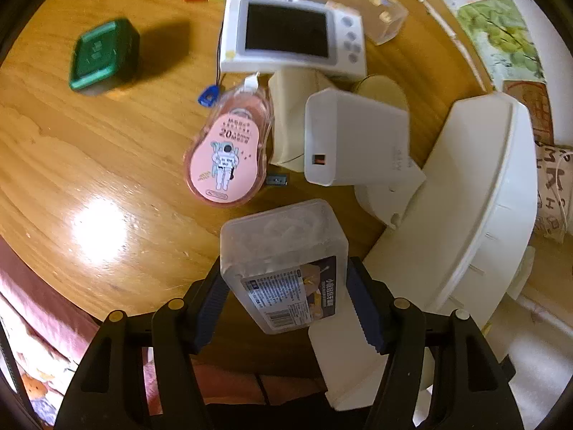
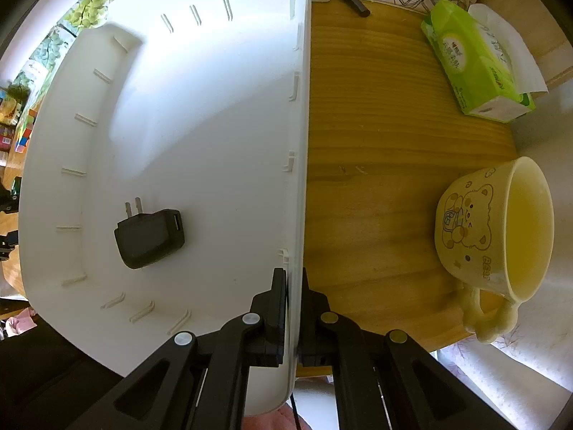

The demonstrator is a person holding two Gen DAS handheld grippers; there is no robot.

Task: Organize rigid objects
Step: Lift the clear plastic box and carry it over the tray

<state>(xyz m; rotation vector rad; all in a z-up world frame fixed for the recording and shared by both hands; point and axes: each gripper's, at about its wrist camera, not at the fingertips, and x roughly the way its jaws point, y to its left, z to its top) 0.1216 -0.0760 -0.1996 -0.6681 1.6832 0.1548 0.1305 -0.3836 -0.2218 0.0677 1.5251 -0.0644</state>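
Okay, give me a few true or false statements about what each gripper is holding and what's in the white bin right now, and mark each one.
1. The left gripper is shut on the clear plastic box. True.
2. The right gripper is open above the cup. False: it is shut on the wall of the white bin; the bear cup stands apart on the table.
3. A black charger lies in the bin. True.
4. The green tin is in the bin. False: it sits on the wooden table.
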